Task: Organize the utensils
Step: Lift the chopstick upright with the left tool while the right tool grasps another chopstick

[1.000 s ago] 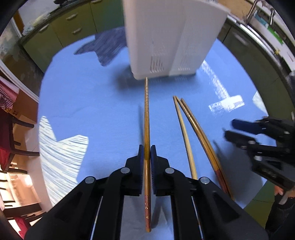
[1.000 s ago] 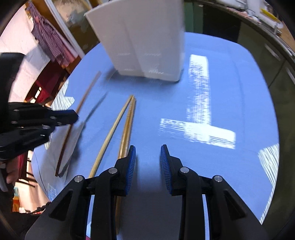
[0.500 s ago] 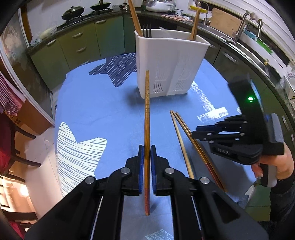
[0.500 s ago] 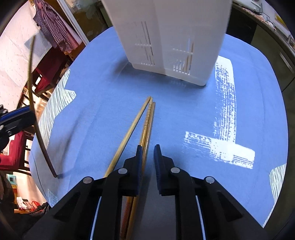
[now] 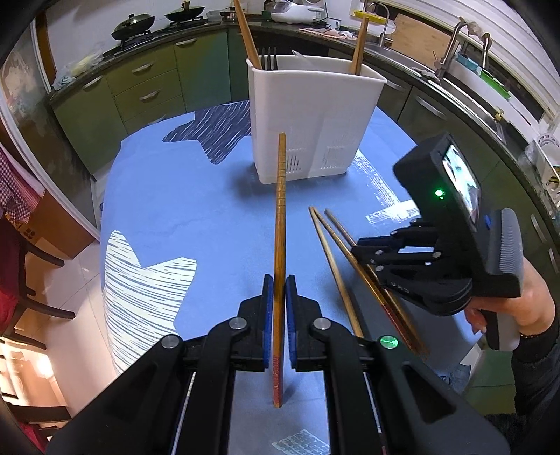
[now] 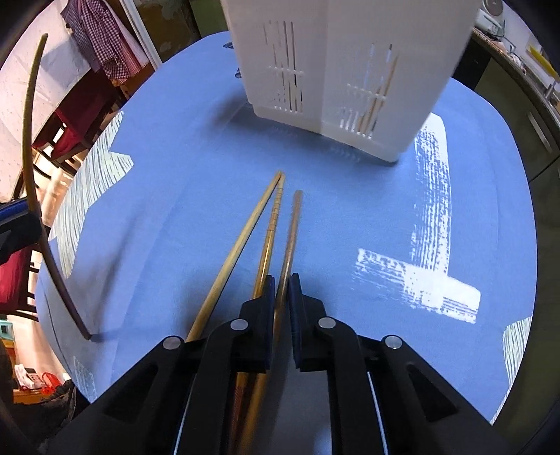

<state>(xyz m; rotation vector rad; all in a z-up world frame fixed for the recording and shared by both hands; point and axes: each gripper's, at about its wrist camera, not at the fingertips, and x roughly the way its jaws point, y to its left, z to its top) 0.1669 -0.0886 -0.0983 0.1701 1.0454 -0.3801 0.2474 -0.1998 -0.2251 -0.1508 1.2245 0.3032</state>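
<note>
On blue cloth, two chopsticks lie; each gripper clamps one.

Top of tall white plastic utensil caddy cut off by upper edge in right wrist view; contents seen only through slots. Rear ends of two wooden chopsticks lying on blue worktop hidden under right gripper. Dark curved chopstick at left edge bent by fisheye. Countertop clutter too small to identify.
</note>
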